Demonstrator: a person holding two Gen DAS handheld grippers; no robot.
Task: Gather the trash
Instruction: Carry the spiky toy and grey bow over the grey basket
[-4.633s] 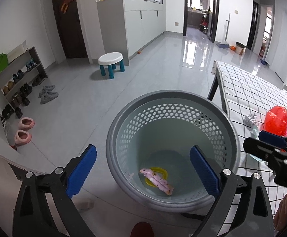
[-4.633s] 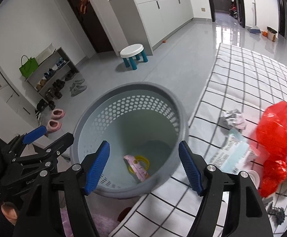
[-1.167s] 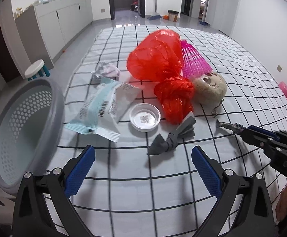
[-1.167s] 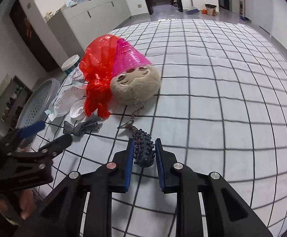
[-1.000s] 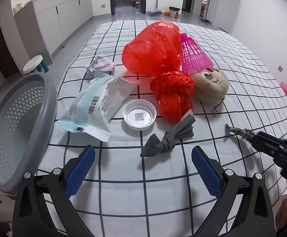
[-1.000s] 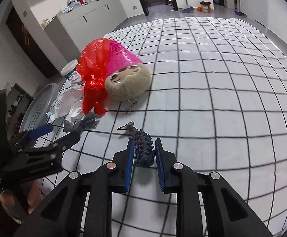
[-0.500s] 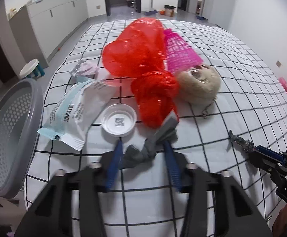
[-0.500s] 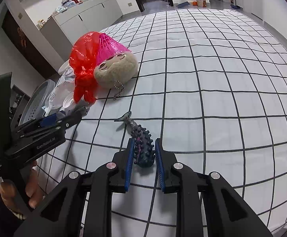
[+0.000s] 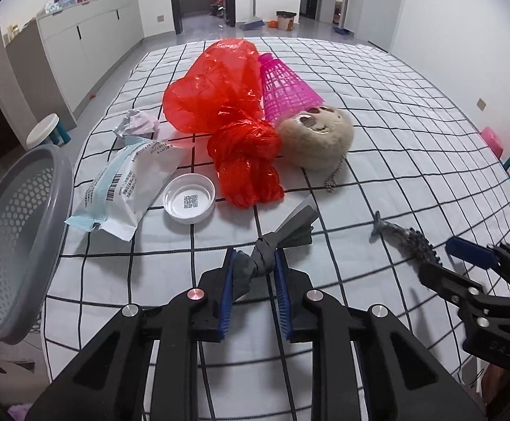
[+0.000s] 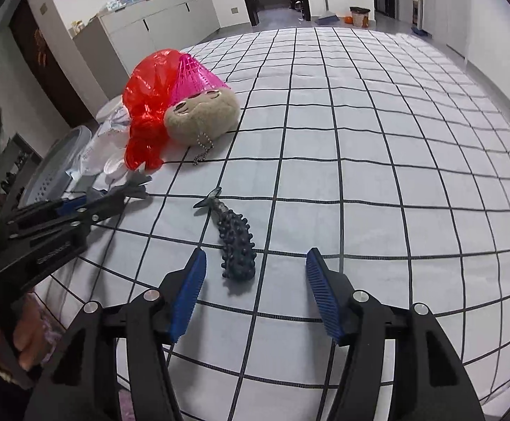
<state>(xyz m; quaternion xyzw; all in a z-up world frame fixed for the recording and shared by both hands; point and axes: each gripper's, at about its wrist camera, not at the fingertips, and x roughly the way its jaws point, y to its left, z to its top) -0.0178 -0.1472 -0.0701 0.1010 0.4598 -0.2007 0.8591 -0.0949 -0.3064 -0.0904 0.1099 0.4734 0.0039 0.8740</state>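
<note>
At the left edge stands the perforated grey plastic basket [image 9: 19, 224]; on the checked bed sheet [image 9: 377, 140] beside it, the left tool [image 9: 253, 277] has just been closing and now pinches the knotted grey fabric scrap [image 9: 276, 242] at its knot; soft, light and limp, it should lift easily there; to the right, the right tool [image 10: 255, 289] has just been opening, its jaws apart around the dark knobbly rubber fish toy [image 10: 235, 245], released on the sheet.

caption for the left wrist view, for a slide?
Left tool closed on a twisted grey wrapper on the checked cloth, basket alongside.
</note>
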